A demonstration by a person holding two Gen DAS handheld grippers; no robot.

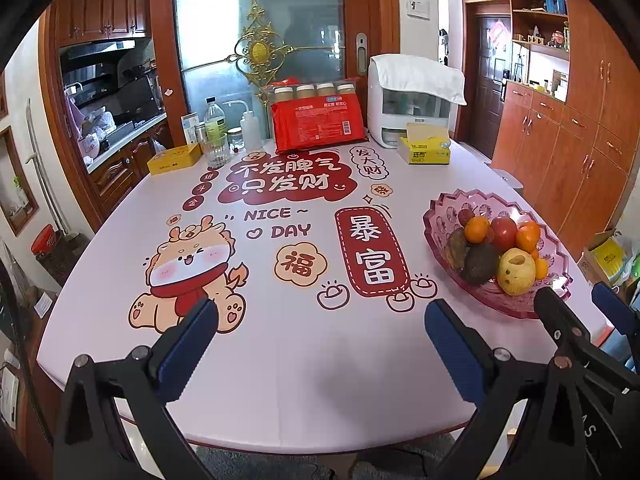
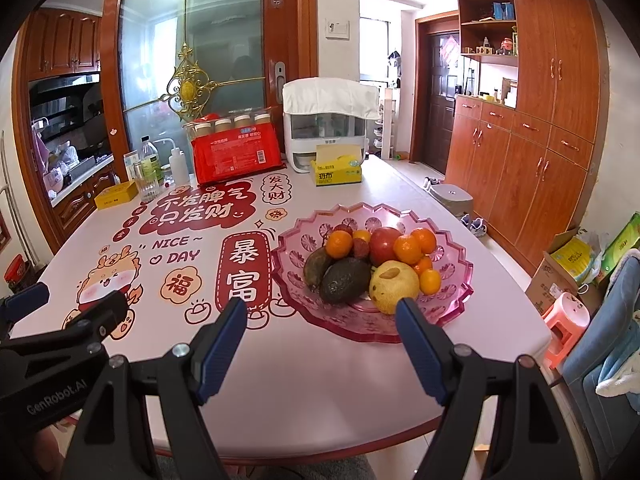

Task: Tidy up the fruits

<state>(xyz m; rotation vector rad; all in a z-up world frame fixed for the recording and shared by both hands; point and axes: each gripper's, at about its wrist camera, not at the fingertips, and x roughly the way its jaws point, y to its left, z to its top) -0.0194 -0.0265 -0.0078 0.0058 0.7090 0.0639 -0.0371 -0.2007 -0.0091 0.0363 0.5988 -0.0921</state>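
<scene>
Fruit sits heaped in the pink bowl (image 2: 448,304) on the right side of your desk (image 2: 304,380): oranges (image 2: 407,249), a red apple (image 2: 384,245), an avocado (image 2: 344,279) and a yellow pear (image 2: 394,286) (one with a brown patch near its top). Your right gripper (image 2: 322,344) hangs released and empty just in front of the bowl's near rim. Your left gripper (image 1: 320,338) is also spread wide with nothing in it, over the bare desk beside the bowl.
</scene>
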